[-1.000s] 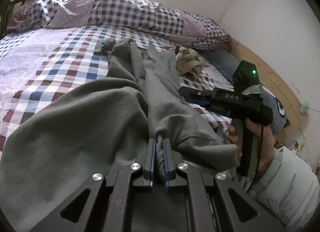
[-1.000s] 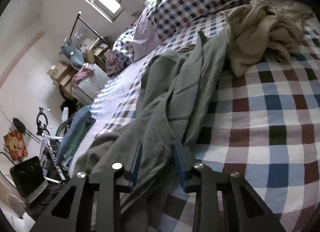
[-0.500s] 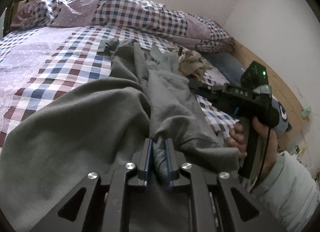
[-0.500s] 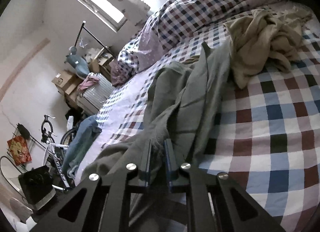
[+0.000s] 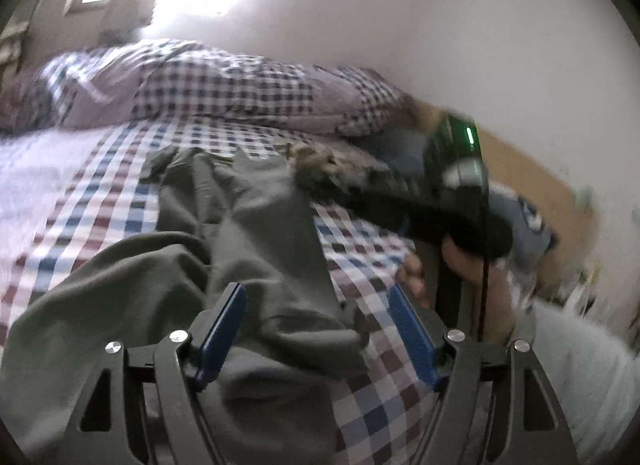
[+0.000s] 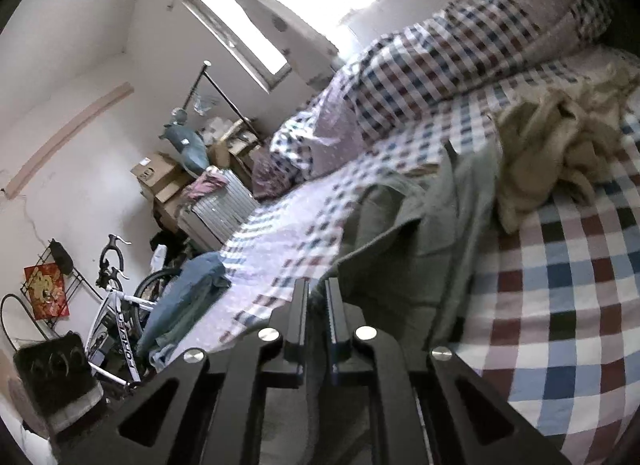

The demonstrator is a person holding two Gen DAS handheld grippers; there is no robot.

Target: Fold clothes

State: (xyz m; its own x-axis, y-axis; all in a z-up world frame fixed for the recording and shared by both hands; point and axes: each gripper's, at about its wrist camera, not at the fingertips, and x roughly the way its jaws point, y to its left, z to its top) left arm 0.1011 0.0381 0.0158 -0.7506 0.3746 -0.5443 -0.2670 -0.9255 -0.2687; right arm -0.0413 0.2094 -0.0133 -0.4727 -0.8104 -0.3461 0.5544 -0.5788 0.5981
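A grey garment (image 5: 256, 249) lies crumpled along the checked bed sheet (image 5: 100, 193). My left gripper (image 5: 316, 305) is open just above its near fold, blue pads spread wide, with the cloth lying loose between them. My right gripper (image 6: 316, 297) is shut on an edge of the same grey garment (image 6: 432, 241), which hangs lifted from the sheet. In the left wrist view the right gripper's black body (image 5: 436, 209) shows at the right, held by a hand (image 5: 464, 269). A beige garment (image 6: 560, 153) is bunched beyond the grey one.
A checked duvet (image 5: 224, 89) is heaped at the head of the bed. A wooden bed frame (image 5: 532, 173) and white wall run along the right. Beside the bed stand a bicycle (image 6: 120, 305), cardboard boxes (image 6: 160, 181), a radiator (image 6: 220, 213), and blue clothing (image 6: 180, 297).
My left gripper let go of the grey garment and opened wide. My right gripper closed on the garment's edge and lifted it. Both views tilted upward.
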